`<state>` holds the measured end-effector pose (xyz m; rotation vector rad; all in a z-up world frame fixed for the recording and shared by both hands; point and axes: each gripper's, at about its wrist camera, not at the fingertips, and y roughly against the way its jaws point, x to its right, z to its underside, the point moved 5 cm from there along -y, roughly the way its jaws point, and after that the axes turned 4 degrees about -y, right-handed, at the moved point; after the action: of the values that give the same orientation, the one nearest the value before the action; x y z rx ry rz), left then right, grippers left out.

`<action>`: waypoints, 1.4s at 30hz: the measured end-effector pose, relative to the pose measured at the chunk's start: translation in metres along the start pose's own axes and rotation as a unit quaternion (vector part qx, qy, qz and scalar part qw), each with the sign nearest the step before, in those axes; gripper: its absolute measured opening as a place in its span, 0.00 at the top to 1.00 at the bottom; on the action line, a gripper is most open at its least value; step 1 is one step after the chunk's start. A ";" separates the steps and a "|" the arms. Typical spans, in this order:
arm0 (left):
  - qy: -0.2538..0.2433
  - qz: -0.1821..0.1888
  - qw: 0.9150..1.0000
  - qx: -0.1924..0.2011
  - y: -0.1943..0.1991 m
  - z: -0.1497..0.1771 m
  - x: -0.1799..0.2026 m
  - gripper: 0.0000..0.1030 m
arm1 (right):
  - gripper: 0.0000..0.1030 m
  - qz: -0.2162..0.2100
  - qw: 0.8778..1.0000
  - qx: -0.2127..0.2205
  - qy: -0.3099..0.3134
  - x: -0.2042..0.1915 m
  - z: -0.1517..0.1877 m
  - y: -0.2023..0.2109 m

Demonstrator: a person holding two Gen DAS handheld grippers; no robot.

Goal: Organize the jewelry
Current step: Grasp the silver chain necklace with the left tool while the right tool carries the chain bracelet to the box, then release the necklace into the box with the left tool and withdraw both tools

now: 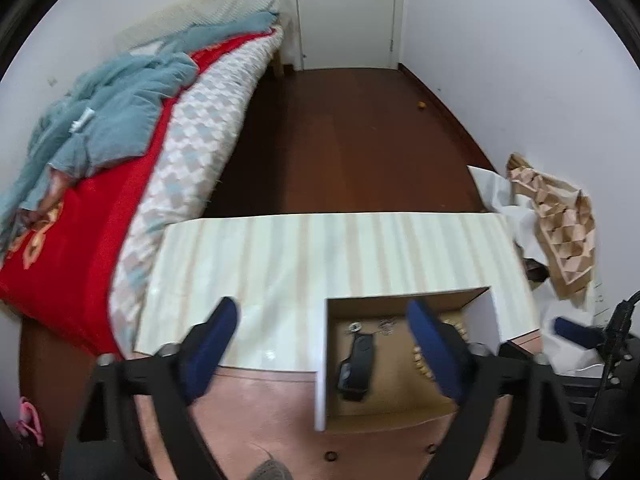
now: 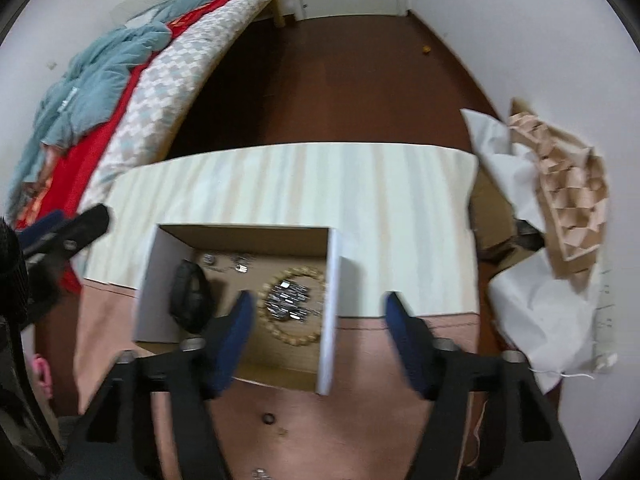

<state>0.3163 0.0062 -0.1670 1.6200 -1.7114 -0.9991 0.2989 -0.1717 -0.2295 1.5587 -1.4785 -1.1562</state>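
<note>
Left wrist view: left gripper (image 1: 320, 338) spread wide, nothing between the fingers. It hangs over the table (image 1: 248, 404), straddling the left wall of the open cardboard box (image 1: 400, 408). Left finger sits over the striped sheet (image 1: 280, 256) left of the box, right finger over the box interior. Inside the box: black watch (image 1: 356, 368) on the floor near the left wall, wooden bead bracelet (image 1: 422, 360) partly hidden behind the right finger, small silver pieces (image 1: 386, 326) by the far wall. Bed (image 1: 100, 208) is left of the box. One blue finger of the other gripper shows far right of the box.

Right wrist view: right gripper (image 2: 320, 338) also spread, empty, straddling the box's right wall (image 2: 330, 312). Inside the box the bead bracelet (image 2: 294, 336) lies as a ring with a pile of silver jewelry (image 2: 288, 300) in its middle; watch (image 2: 190, 296) sits left of it. A small dark ring (image 2: 268, 419) lies on the table just in front of the box. Crumpled packing paper (image 2: 560, 184) lies right of the box.
</note>
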 end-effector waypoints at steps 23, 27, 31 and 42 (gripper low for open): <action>0.020 -0.056 0.997 0.041 0.084 0.080 -0.014 0.01 | 0.02 0.054 0.995 0.081 0.011 -0.010 0.073 0.081; 0.022 -0.060 0.996 0.056 0.108 0.087 -0.016 0.01 | 0.02 0.058 0.992 0.109 0.009 -0.013 0.081 0.109; 0.021 -0.060 0.996 0.066 0.125 0.095 -0.017 0.01 | 0.02 0.057 0.990 0.130 0.008 -0.016 0.091 0.136; 0.050 -0.074 0.994 0.070 0.149 0.121 -0.026 0.01 | 0.02 0.029 0.990 0.141 -0.006 -0.020 0.115 0.165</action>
<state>0.1353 0.0452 -0.1090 1.8764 -1.6454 -0.8669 0.1311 -0.1600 -0.1172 1.6836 -1.7436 -0.9564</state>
